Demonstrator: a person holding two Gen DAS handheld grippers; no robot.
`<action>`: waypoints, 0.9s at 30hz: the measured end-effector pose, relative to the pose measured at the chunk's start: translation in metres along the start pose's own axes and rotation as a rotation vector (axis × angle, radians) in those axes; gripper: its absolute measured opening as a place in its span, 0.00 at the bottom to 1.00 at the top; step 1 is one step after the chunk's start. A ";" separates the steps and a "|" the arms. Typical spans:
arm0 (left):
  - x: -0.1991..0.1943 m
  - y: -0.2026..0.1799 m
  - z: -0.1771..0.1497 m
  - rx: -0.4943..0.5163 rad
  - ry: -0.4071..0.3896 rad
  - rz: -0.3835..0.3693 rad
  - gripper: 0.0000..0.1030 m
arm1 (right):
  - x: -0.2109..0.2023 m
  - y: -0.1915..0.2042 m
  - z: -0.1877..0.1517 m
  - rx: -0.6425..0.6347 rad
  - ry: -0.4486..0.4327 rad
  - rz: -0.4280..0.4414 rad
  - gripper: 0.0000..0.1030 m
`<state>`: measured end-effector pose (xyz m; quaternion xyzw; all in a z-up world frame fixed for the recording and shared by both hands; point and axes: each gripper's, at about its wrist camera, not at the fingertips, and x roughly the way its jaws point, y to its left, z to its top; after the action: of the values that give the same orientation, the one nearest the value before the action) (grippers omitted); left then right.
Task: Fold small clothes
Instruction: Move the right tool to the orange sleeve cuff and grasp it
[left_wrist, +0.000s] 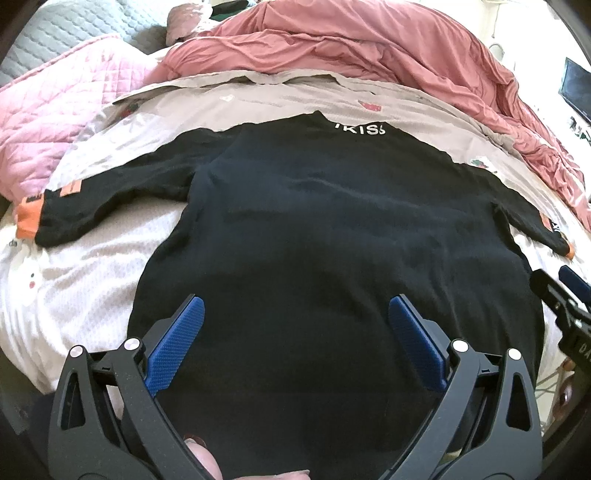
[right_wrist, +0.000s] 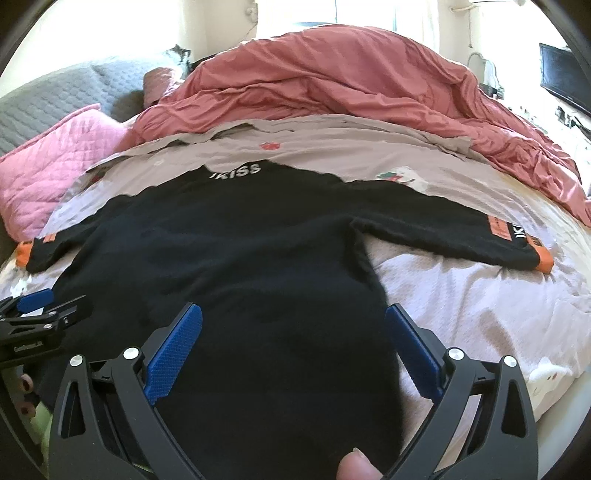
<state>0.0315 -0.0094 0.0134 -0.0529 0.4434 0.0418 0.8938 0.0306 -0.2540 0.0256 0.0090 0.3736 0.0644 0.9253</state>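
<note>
A small black long-sleeved top (left_wrist: 314, 229) (right_wrist: 236, 251) lies flat on the bed, back up, white lettering at its collar, both sleeves spread out with orange cuffs (left_wrist: 27, 218) (right_wrist: 543, 260). My left gripper (left_wrist: 295, 306) hovers open over the hem on the garment's left half, blue pads wide apart, nothing between them. My right gripper (right_wrist: 293, 314) hovers open over the hem's right half. Each gripper shows at the edge of the other's view: the right gripper (left_wrist: 565, 295) and the left gripper (right_wrist: 44, 306).
A crumpled dusty-red duvet (left_wrist: 369, 48) (right_wrist: 351, 77) is piled at the bed's far side. A pink quilted pillow (left_wrist: 55, 110) (right_wrist: 55, 162) sits at the left. A pale printed sheet (left_wrist: 74, 295) (right_wrist: 480, 314) covers the bed. A dark screen (right_wrist: 565, 77) stands far right. Fingertips (right_wrist: 356, 467) show at the bottom.
</note>
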 end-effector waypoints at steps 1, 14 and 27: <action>0.001 -0.001 0.002 -0.001 0.000 0.000 0.91 | 0.002 -0.006 0.003 0.012 -0.003 -0.004 0.96; 0.024 -0.013 0.047 -0.004 -0.003 0.000 0.91 | 0.024 -0.076 0.030 0.136 -0.029 -0.107 0.96; 0.055 -0.018 0.081 -0.015 0.021 0.024 0.91 | 0.037 -0.174 0.049 0.287 -0.055 -0.282 0.96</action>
<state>0.1306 -0.0152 0.0189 -0.0548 0.4529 0.0550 0.8881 0.1110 -0.4208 0.0242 0.0900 0.3512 -0.1198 0.9242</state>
